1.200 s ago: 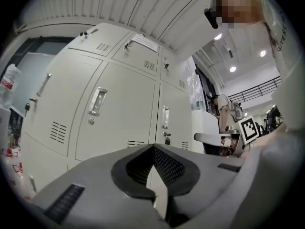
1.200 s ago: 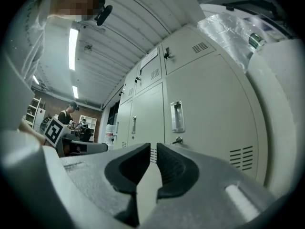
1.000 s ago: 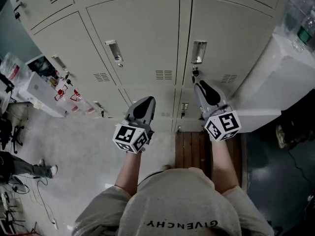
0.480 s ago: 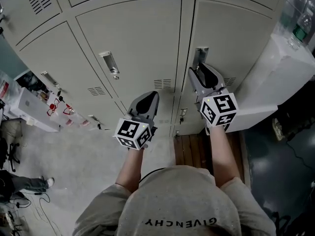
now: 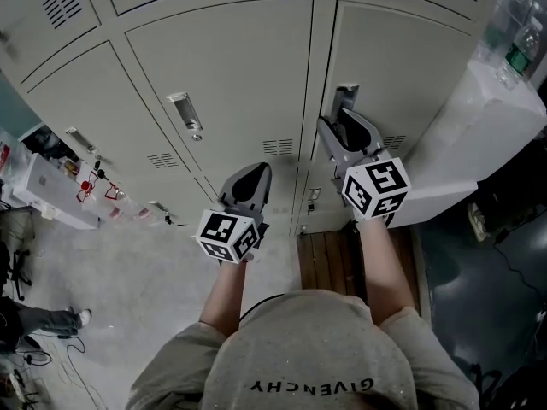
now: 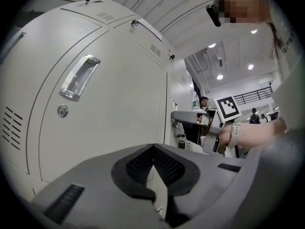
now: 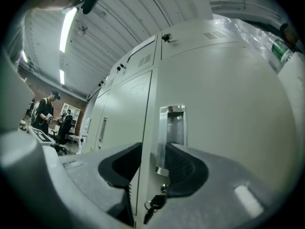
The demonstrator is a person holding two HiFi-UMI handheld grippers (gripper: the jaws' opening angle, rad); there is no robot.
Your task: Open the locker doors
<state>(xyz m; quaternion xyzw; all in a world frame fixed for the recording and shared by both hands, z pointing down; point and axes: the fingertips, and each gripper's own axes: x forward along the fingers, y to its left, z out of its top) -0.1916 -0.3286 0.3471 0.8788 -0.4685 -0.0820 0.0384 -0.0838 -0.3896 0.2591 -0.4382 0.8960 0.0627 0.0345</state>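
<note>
Beige lockers (image 5: 239, 67) fill the wall ahead. The right-hand door (image 5: 402, 58) has a recessed metal handle (image 5: 344, 97) with a key (image 7: 153, 205) hanging in the lock under it. My right gripper (image 5: 338, 120) is open right at that handle (image 7: 172, 132). Its jaws have just been opening, and the door's left edge and the handle's rim stand between them, untouched by the pads. My left gripper (image 5: 254, 171) hangs lower, shut on nothing, in front of the middle door. That door's handle (image 6: 78, 78) and round lock (image 6: 62, 110) are up to its left.
A white cabinet (image 5: 479, 135) stands against the lockers on the right, with bottles (image 5: 513, 32) on top. Wooden slats (image 5: 329, 259) lie on the floor under my right arm. White boxes (image 5: 51, 190) sit at the left, and a person's legs (image 5: 34, 323) show at the lower left.
My right gripper has risen from below the lock to the right door's handle, and its jaws have opened. The left gripper has shifted slightly and stays shut.
</note>
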